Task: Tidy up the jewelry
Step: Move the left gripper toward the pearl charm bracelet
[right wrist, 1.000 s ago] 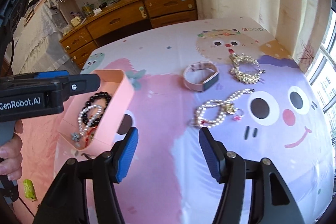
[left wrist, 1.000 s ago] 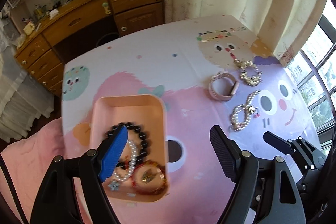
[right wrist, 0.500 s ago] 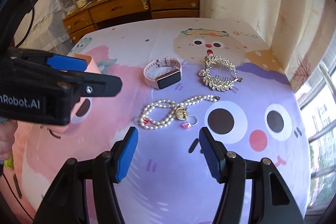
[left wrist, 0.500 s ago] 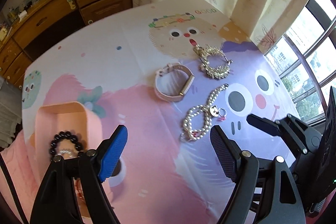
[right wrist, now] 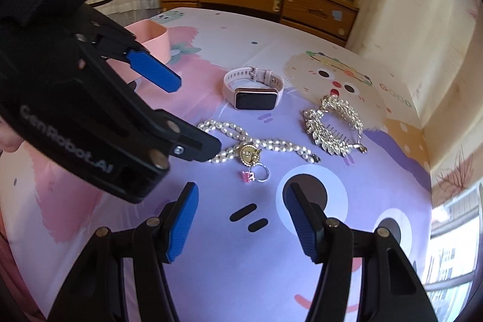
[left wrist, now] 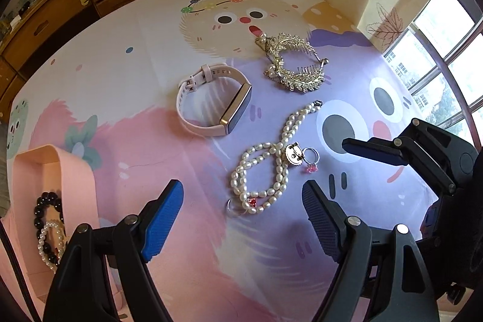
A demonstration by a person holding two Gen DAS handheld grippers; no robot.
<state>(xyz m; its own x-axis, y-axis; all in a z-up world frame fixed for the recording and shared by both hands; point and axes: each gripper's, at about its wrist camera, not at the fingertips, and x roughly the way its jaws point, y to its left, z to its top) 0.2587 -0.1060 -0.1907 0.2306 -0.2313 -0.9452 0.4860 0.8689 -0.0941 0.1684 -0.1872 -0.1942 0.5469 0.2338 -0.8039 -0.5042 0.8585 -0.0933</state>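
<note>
The pearl necklace [left wrist: 265, 168] lies looped on the counter [left wrist: 151, 56], a ring [left wrist: 311, 156] touching it. Beyond it sit a pink watch [left wrist: 211, 104] and a gold hair comb [left wrist: 292, 62]. The pink tray [left wrist: 75, 171] at the counter's left edge holds bead bracelets [left wrist: 48, 219]. The left gripper [left wrist: 241, 207] hangs over the necklace, fingers open and empty. The right gripper [right wrist: 241, 210] hovers near the ring, fingers likewise apart, holding nothing.

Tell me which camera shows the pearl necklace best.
The left wrist view. There the pearl necklace lies whole and unobstructed on the tablecloth. In the right wrist view the left hand-held gripper covers the strand's near end, so only part of it shows.
</note>
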